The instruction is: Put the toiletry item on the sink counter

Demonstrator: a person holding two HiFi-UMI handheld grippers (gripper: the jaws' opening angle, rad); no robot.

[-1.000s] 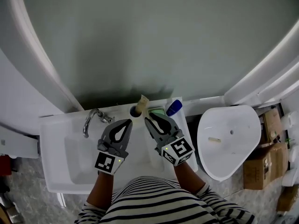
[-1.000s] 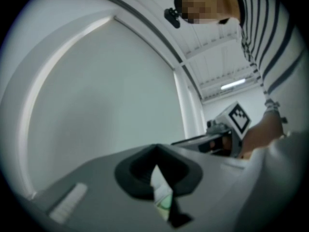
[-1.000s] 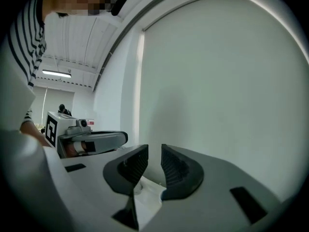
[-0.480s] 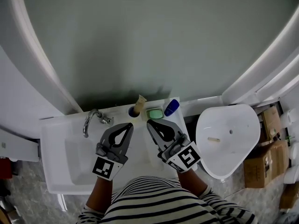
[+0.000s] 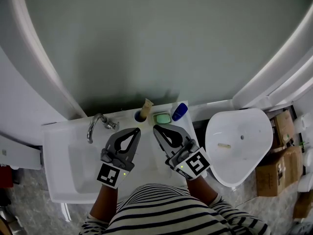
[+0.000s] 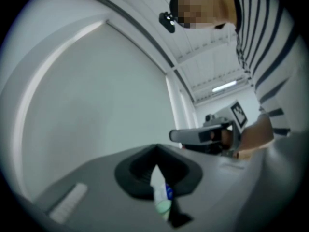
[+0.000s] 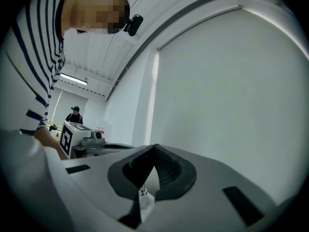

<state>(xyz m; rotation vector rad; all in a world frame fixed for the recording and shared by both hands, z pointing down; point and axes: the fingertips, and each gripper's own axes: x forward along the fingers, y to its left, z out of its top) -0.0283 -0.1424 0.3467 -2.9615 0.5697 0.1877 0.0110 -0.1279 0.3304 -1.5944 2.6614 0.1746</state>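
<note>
Both jaws closed and empty: left gripper [image 5: 135,129], right gripper [image 5: 155,128]. The toiletries stand in a row on the worktop [image 5: 54,131] at its back edge, right of the faucet [image 5: 98,124]: cup [image 5: 141,115] with a brush, green soap [image 5: 162,118], blue bottle [image 5: 180,112]. Can't tell which is the task's item. Placement looks done. To finish, back straight off towards the body, no sideways sweep near the brush. Grippers are side by side just right of the faucet, tips pointing at the row and slightly converging.
</note>
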